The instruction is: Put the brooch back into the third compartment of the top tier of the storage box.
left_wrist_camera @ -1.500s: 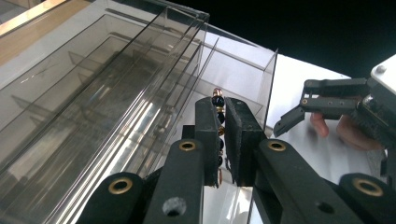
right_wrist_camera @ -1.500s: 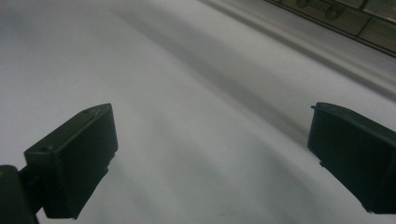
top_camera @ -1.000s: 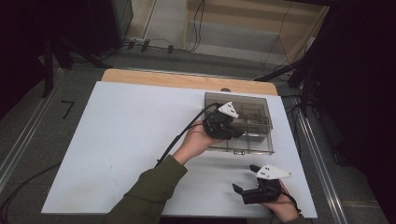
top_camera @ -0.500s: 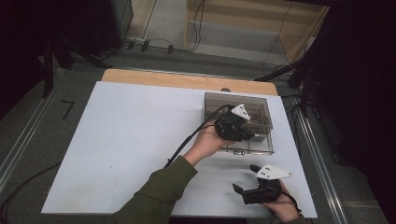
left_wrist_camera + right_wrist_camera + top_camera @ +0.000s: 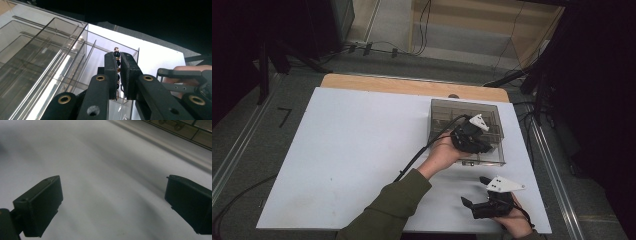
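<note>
My left gripper (image 5: 118, 72) has its fingers clamped on a dark beaded string with gold spacers (image 5: 116, 53), held over the clear plastic compartment box (image 5: 492, 112) at two o'clock; release remains. My right gripper (image 5: 112, 205) waits at five o'clock, fingers apart, empty.

The counter (image 5: 352, 150) lies bare left of the clear box (image 5: 439, 112), which blocks the far right corner; its thin dividers (image 5: 82, 50) leave narrow slots.
</note>
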Demonstrator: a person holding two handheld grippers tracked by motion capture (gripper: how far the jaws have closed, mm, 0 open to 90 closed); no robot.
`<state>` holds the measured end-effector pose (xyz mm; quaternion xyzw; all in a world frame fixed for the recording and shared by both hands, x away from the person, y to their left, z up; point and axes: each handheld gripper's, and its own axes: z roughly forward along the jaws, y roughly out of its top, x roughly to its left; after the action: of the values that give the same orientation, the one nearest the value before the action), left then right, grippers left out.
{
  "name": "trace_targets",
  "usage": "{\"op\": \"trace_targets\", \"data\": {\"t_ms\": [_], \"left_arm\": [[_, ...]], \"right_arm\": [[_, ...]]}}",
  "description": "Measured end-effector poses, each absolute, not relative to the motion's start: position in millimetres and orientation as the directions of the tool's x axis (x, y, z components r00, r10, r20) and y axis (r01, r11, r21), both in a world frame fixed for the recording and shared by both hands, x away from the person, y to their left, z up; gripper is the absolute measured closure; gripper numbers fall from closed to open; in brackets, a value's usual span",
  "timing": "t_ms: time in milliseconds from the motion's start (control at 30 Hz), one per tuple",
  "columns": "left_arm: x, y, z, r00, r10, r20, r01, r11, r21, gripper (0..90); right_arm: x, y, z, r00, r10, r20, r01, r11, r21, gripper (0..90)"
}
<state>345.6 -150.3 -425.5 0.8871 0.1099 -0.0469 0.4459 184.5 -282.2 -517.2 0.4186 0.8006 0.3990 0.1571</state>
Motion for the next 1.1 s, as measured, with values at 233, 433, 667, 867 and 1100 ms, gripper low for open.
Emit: {"op": "trace_targets", "data": {"t_ms": [233, 433, 667, 867, 1100], "left_arm": [[344.0, -157.9, -427.6, 0.971, 0.151, -0.186, 0.24, -0.583, 0.776, 83.4], [343.6, -154.8, -426.4, 0.973, 0.151, -0.173, 0.23, -0.598, 0.767, 75.0], [342.3, -139.9, -423.2, 0.976, 0.171, -0.135, 0.213, -0.604, 0.768, 60.9], [341.3, -121.3, -419.2, 0.977, 0.182, -0.115, 0.202, -0.598, 0.776, 53.6], [341.2, -98.3, -417.1, 0.971, 0.208, -0.119, 0.22, -0.574, 0.788, 46.7]], "right_arm": [[184.3, -282.5, -516.9, -0.601, 0.795, 0.081, 0.543, 0.331, 0.772, 0.6], [184.3, -282.7, -516.7, -0.601, 0.795, 0.081, 0.542, 0.331, 0.773, 0.6], [184.3, -282.5, -516.8, -0.602, 0.795, 0.08, 0.542, 0.333, 0.772, 0.6], [184.2, -282.3, -516.7, -0.601, 0.796, 0.079, 0.543, 0.334, 0.771, 0.6], [184.3, -282.4, -517.0, -0.598, 0.797, 0.082, 0.547, 0.331, 0.769, 0.6]]}}
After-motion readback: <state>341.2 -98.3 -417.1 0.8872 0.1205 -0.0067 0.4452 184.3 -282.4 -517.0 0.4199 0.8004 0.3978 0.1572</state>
